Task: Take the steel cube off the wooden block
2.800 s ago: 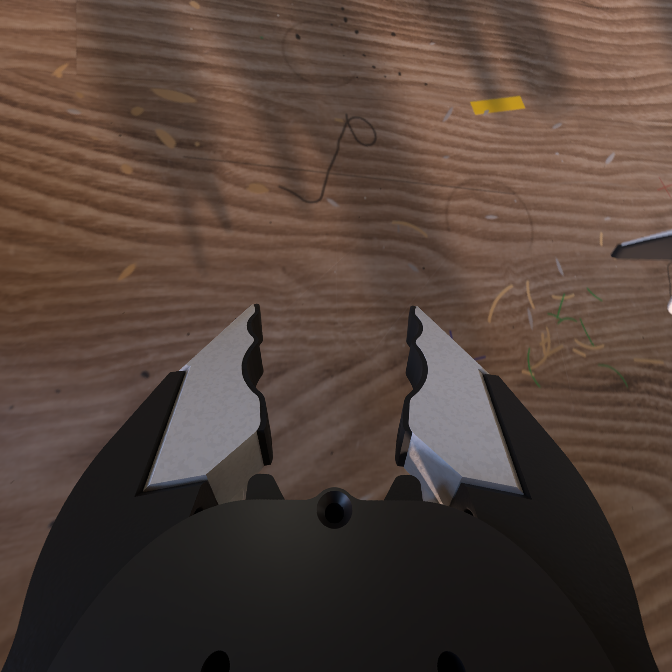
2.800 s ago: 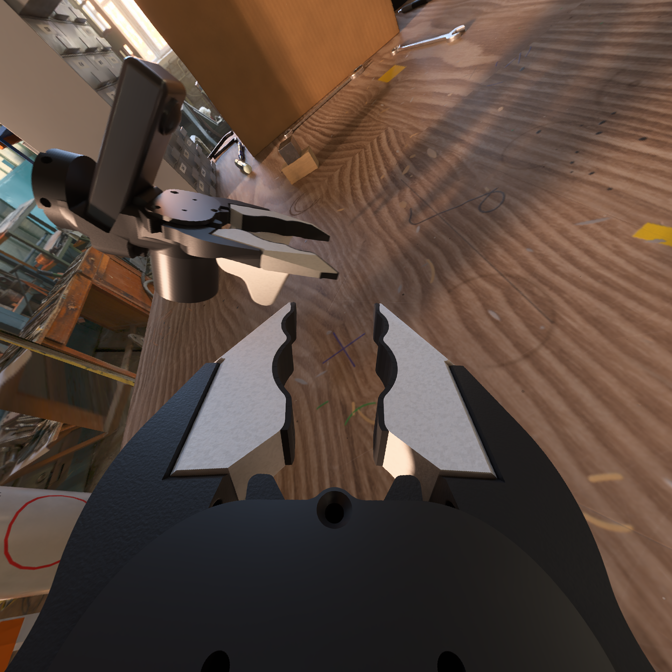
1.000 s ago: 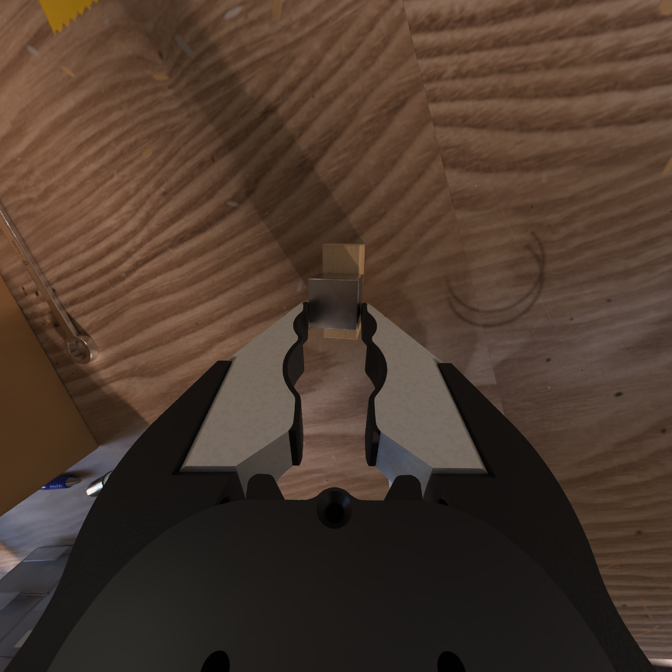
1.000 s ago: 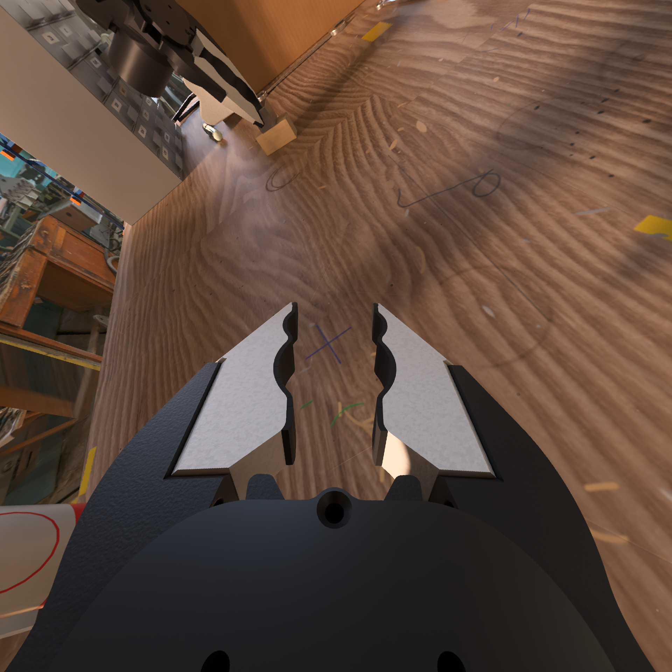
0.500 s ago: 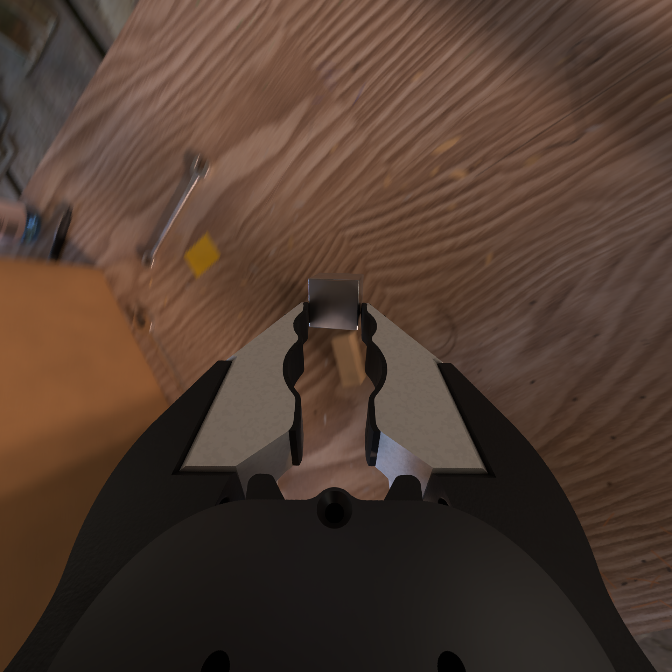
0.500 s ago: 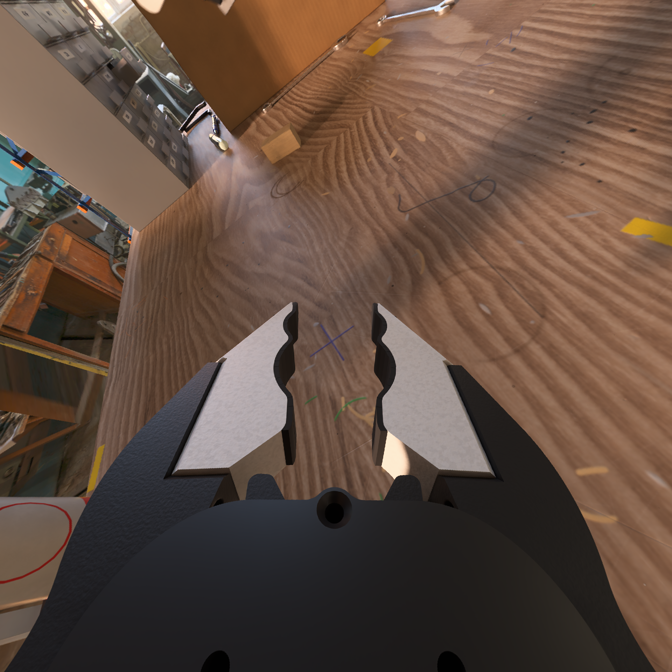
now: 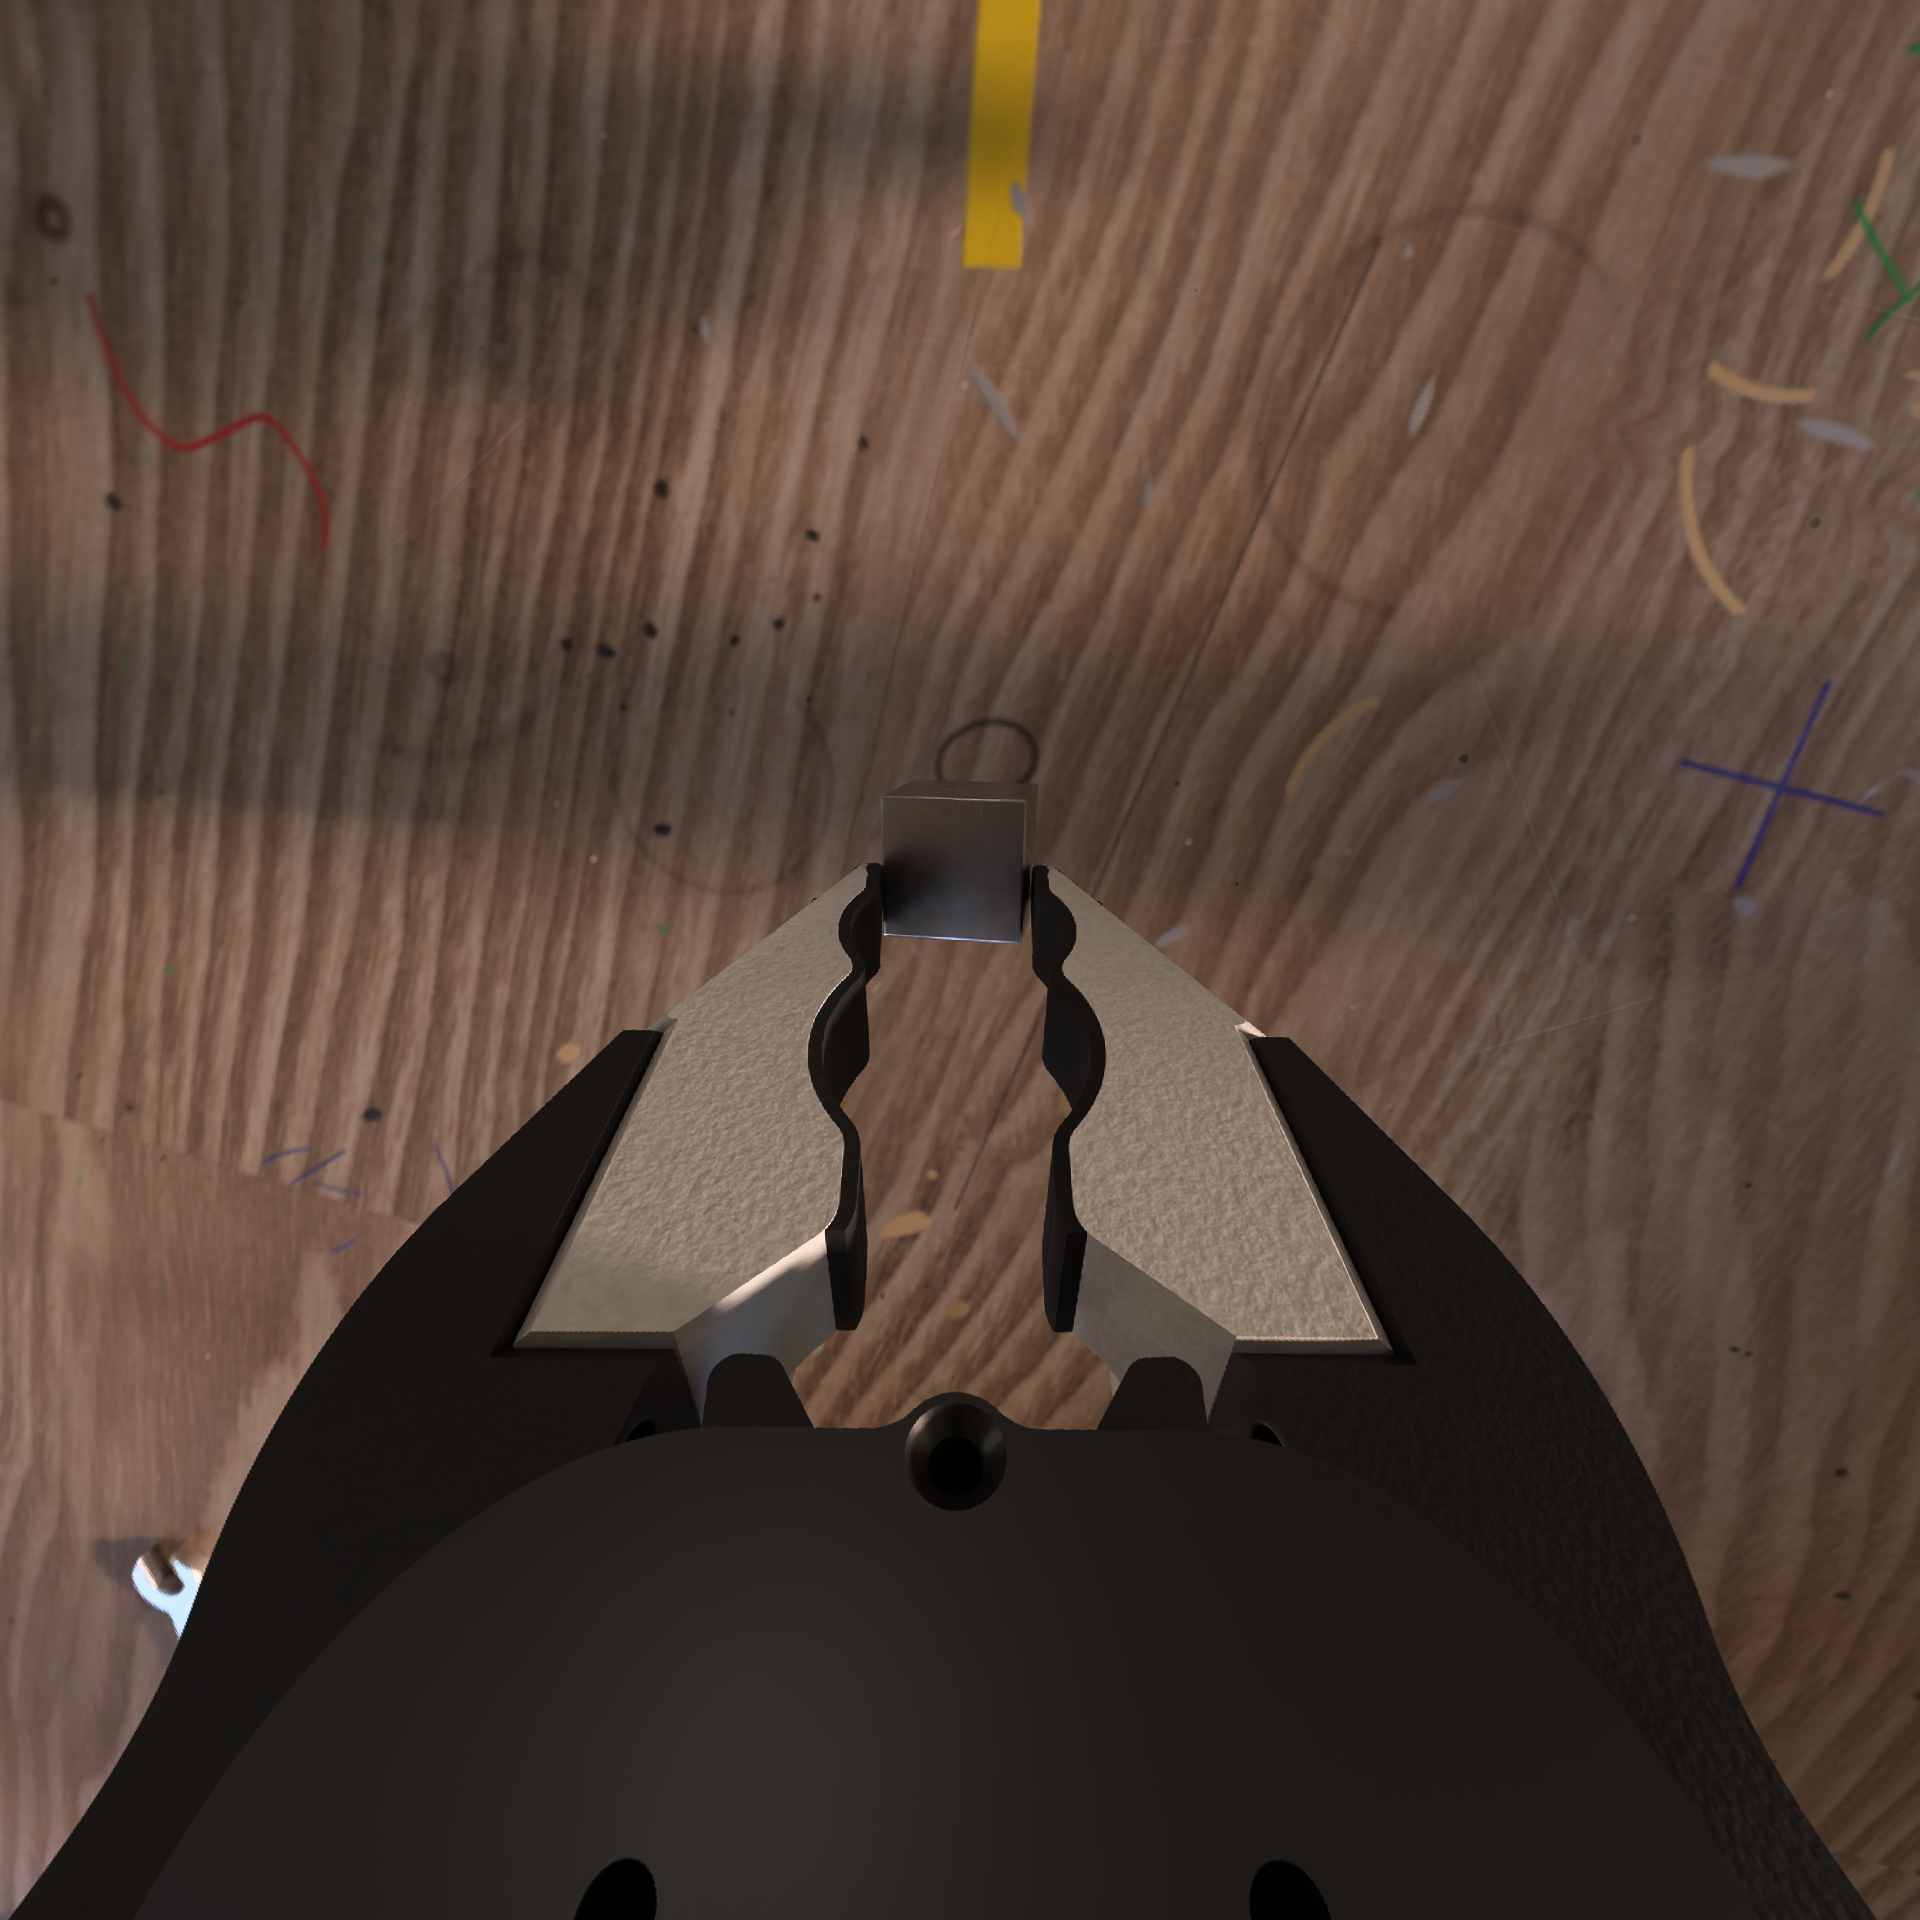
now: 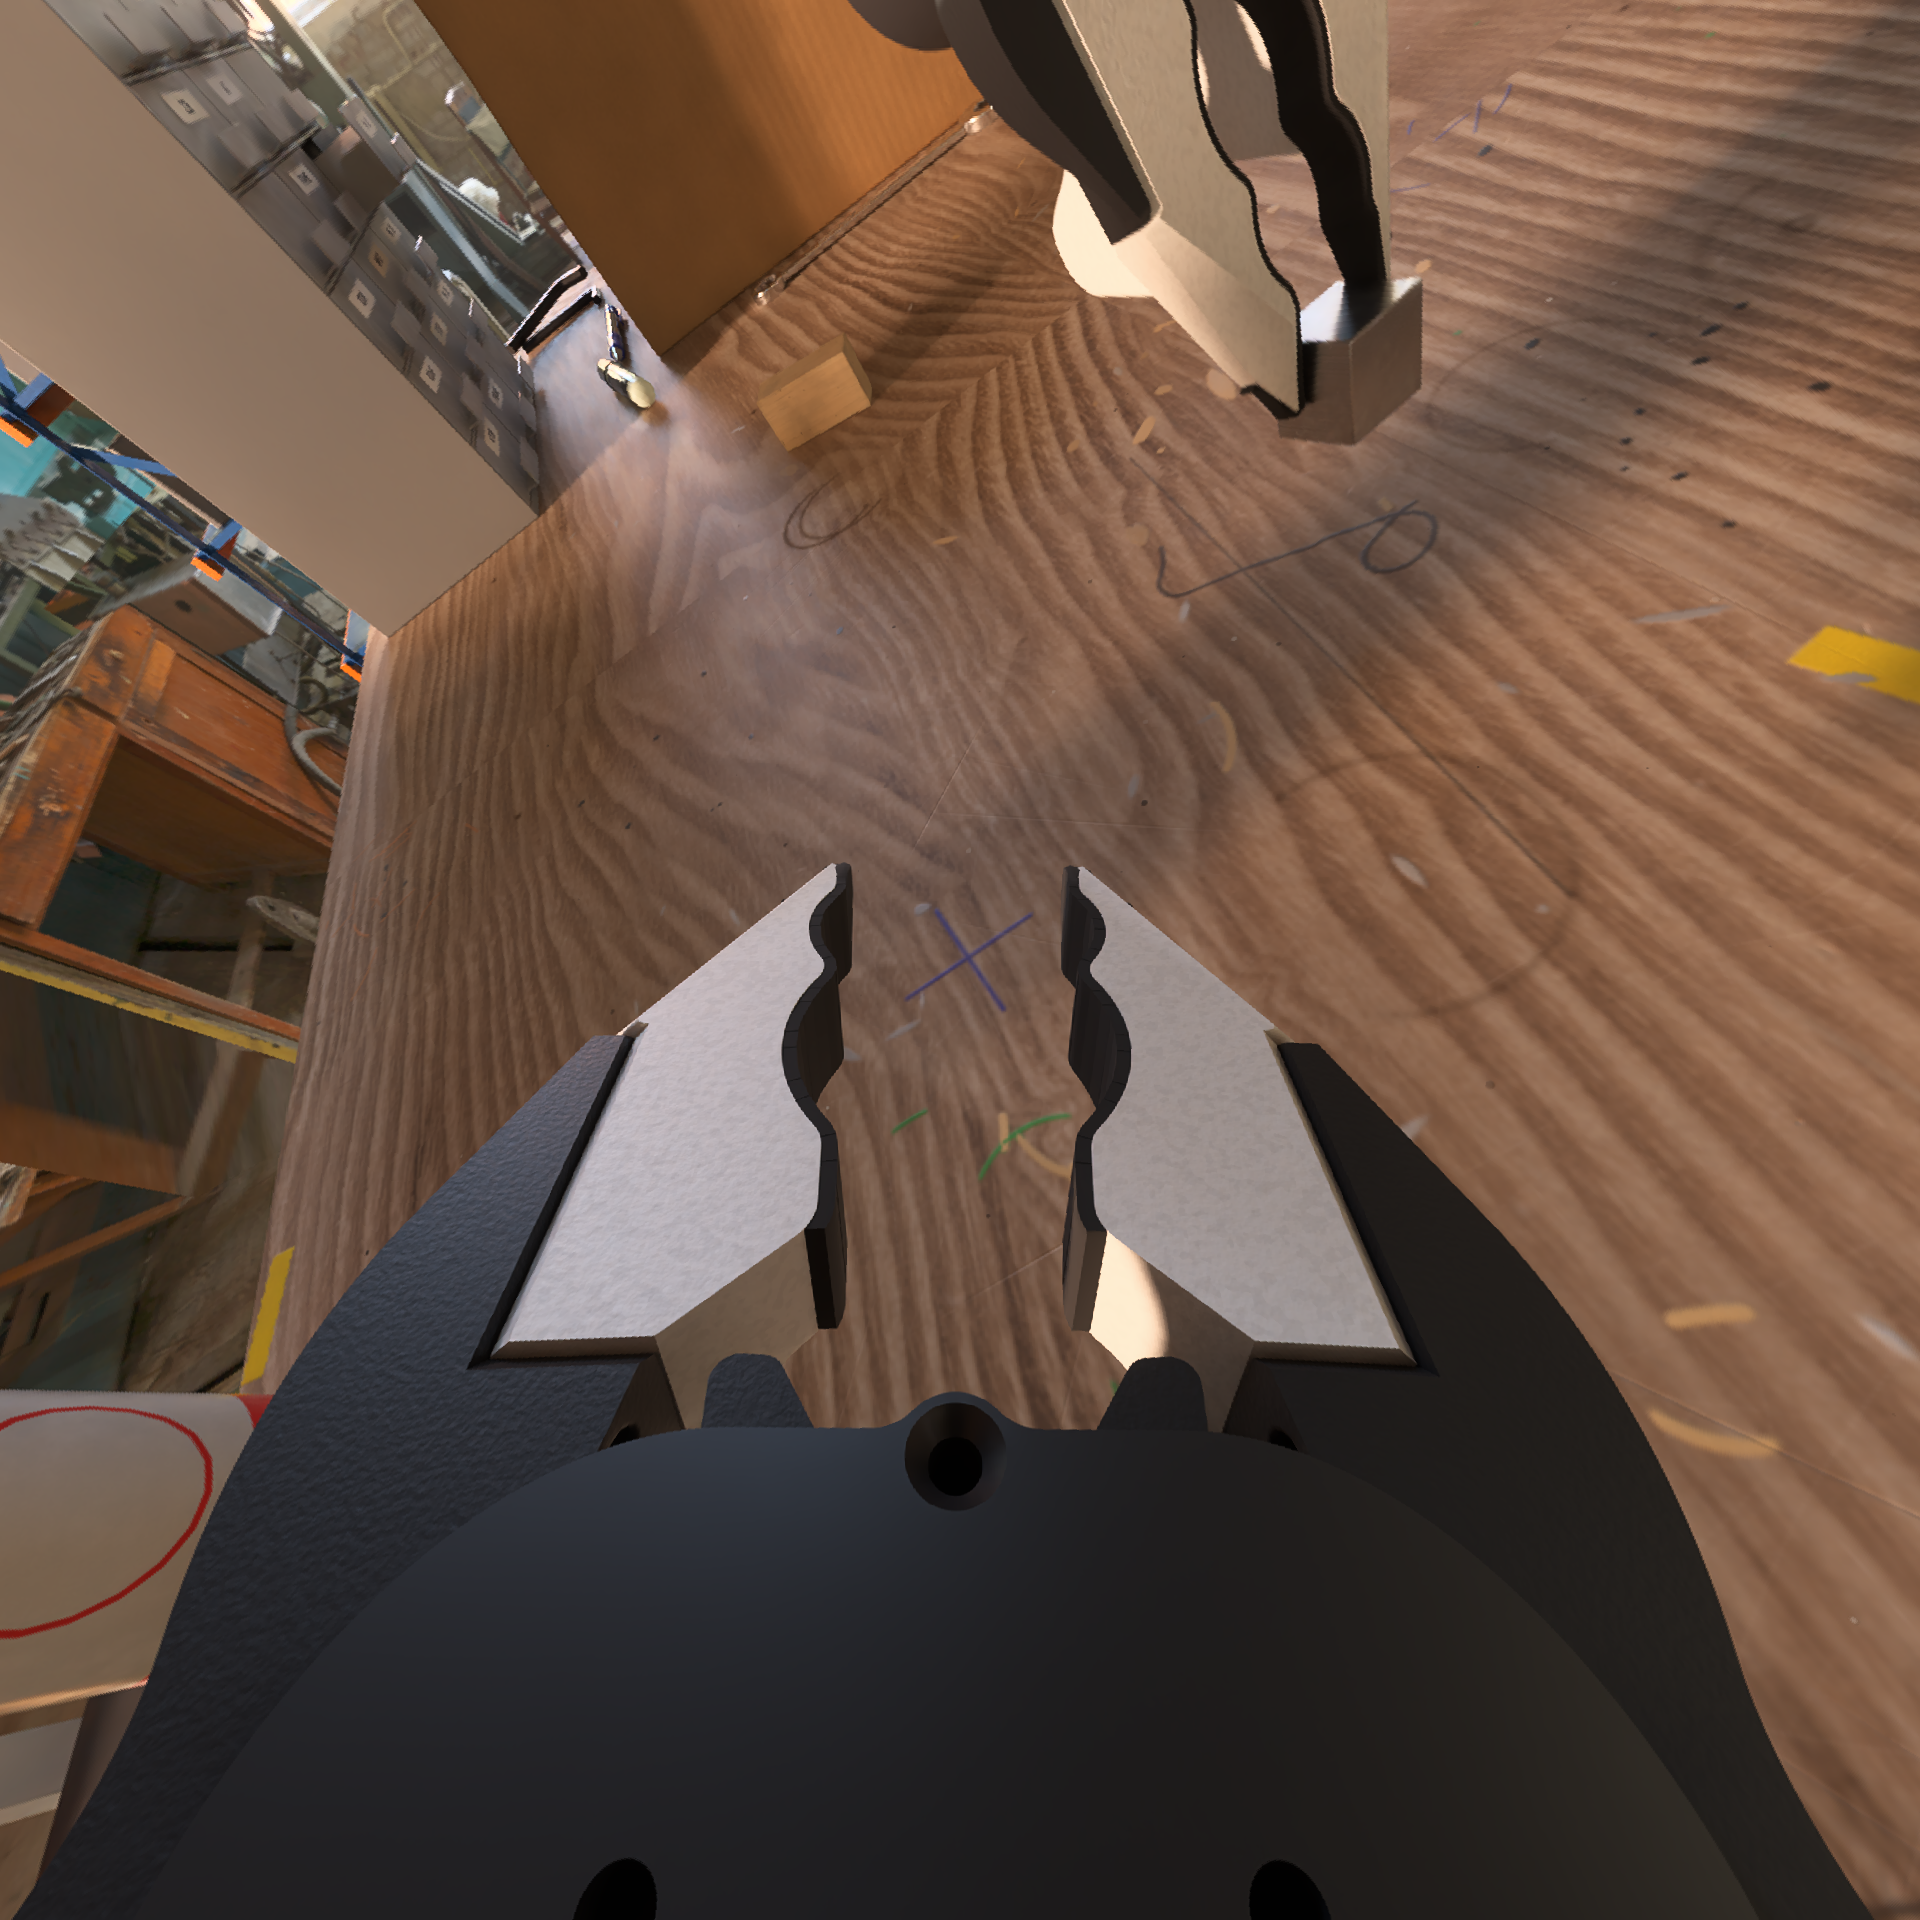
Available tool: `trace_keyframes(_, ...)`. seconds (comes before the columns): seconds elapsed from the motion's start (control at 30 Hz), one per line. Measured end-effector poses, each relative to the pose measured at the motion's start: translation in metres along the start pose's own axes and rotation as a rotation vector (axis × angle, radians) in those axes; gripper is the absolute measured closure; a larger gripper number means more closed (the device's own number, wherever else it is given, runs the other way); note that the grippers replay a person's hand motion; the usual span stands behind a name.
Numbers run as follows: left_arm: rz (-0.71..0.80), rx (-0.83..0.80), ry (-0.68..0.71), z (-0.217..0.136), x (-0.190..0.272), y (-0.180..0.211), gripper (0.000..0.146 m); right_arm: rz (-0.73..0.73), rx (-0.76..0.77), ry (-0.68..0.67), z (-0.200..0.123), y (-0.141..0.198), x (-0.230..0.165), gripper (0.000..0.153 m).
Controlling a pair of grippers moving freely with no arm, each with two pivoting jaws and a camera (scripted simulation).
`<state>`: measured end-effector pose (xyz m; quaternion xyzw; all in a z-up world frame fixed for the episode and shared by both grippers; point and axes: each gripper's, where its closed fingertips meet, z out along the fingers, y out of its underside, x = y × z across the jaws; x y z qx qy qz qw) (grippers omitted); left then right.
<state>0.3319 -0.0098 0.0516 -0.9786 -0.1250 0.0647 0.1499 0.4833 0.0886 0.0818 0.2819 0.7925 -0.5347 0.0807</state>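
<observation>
The left tool (image 7: 957,883) pinches the steel cube (image 7: 958,875) above the bench (image 7: 520,727). The wooden block (image 8: 814,393) lies near the bench's edge. The right tool (image 8: 957,883) is spread, empty.

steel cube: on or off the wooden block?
Off. The small grey steel cube hangs clamped in the left gripper, clear of the tan wooden block on the tabletop.

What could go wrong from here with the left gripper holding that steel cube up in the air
The left gripper pinches the steel cube only at its fingertips, so it may slip out. Dropped from above the table, it could bounce or roll, perhaps toward the wooden block.
</observation>
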Motion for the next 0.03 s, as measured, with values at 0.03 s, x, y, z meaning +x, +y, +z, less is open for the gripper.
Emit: trace_keyframes(0.03, 0.007, -0.002, 0.01, 0.0034, 0.0013, -0.0009, 0.118, 0.001, 0.001, 0.0, -0.0007, 0.0003, 0.0001, 0.112)
